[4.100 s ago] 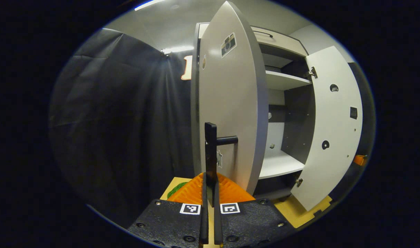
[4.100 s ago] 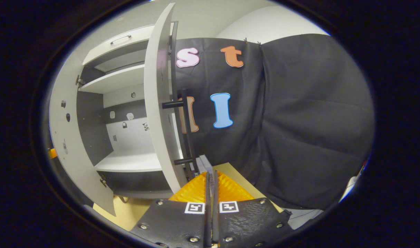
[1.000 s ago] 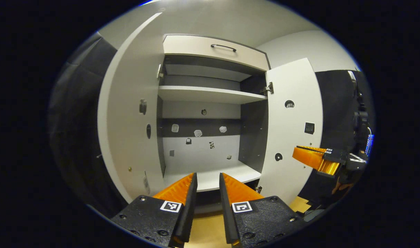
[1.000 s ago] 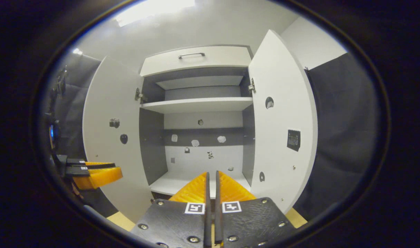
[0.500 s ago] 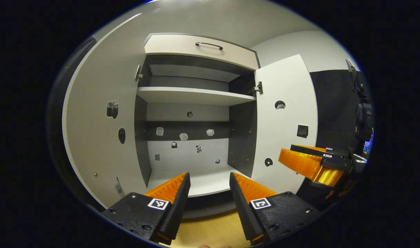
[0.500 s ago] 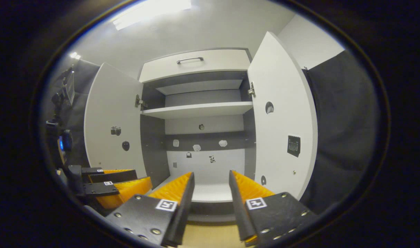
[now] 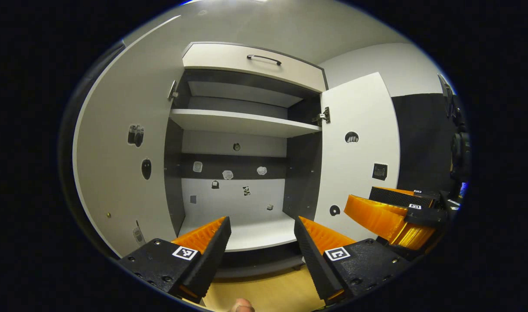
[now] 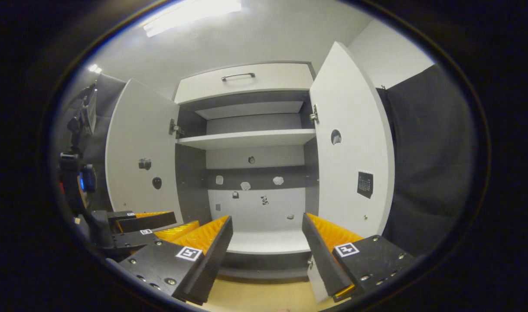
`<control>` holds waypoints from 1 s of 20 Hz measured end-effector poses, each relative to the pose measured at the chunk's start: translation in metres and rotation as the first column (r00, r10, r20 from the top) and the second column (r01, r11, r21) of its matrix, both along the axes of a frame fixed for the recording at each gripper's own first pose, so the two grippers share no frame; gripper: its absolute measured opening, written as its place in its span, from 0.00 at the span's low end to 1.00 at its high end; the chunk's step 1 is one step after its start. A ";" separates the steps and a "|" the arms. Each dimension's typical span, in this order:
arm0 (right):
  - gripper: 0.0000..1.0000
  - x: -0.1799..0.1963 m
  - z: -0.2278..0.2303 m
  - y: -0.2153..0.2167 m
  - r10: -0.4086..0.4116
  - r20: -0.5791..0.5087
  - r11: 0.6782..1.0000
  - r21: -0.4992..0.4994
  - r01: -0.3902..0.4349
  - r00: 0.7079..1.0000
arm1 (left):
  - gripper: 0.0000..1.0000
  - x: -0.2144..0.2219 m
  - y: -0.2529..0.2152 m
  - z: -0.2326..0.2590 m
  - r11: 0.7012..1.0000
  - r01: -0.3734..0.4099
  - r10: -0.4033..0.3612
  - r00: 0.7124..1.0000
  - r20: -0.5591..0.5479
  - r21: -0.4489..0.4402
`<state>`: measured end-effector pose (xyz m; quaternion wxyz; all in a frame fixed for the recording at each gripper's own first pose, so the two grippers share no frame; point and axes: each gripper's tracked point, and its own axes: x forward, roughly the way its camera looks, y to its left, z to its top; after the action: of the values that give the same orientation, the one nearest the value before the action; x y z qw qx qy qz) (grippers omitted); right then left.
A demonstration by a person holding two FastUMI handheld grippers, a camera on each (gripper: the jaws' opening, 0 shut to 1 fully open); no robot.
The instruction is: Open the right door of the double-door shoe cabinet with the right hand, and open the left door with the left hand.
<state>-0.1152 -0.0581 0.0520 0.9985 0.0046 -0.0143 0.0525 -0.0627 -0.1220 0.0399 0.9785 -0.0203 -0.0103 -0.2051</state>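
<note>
In the left gripper view my left claw (image 7: 260, 242) has spread wider than half a second ago, holding nothing; left door (image 7: 116, 143) swung wide. Right gripper view: right claw (image 8: 268, 242) also spread wider and empty, right door (image 8: 350, 151) open. Looks done to me.

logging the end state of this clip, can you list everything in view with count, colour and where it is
shoe cabinet: 1, white with dark grey interior, centre, both doors open
left door: 1, white, swung wide
right door: 1, white, swung wide
shelf: 1, white, upper interior, bare
bottom board: 1, white, lower interior, bare
drawer: 1, white with dark bar handle, on top
stickers: several, small, on back panel and inner door faces
floor: tan, below cabinet
left hand-held gripper: 1, open, holding nothing
right hand-held gripper: 1, open, holding nothing
</note>
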 end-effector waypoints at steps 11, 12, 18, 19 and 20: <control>0.98 -0.028 0.000 -0.014 -0.085 0.030 0.996 -0.016 0.085 0.996 | 0.96 -0.014 -0.029 0.014 0.993 0.096 -0.101 0.991 0.082 0.061; 0.98 -0.033 -0.001 -0.021 -0.110 0.027 0.994 -0.015 0.110 0.994 | 0.96 -0.015 -0.034 0.013 0.991 0.115 -0.119 0.990 0.079 0.062; 0.98 -0.086 -0.003 -0.086 -0.305 0.030 0.952 -0.023 0.306 0.952 | 0.96 -0.037 -0.092 -0.005 0.957 0.289 -0.290 0.956 0.035 0.036; 0.94 -0.097 -0.005 -0.100 -0.338 0.027 0.940 -0.030 0.339 0.941 | 0.96 -0.042 -0.103 -0.009 0.949 0.314 -0.315 0.949 0.026 0.036; 0.98 -0.105 -0.007 -0.115 -0.370 0.025 0.928 -0.038 0.370 0.929 | 0.96 -0.047 -0.114 -0.014 0.940 0.339 -0.340 0.940 0.015 0.038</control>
<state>-0.2206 -0.1728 0.0448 0.9902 -0.0195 -0.0224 -0.1362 -0.1098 -0.2358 0.0262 0.9286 -0.0028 -0.0135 -0.3709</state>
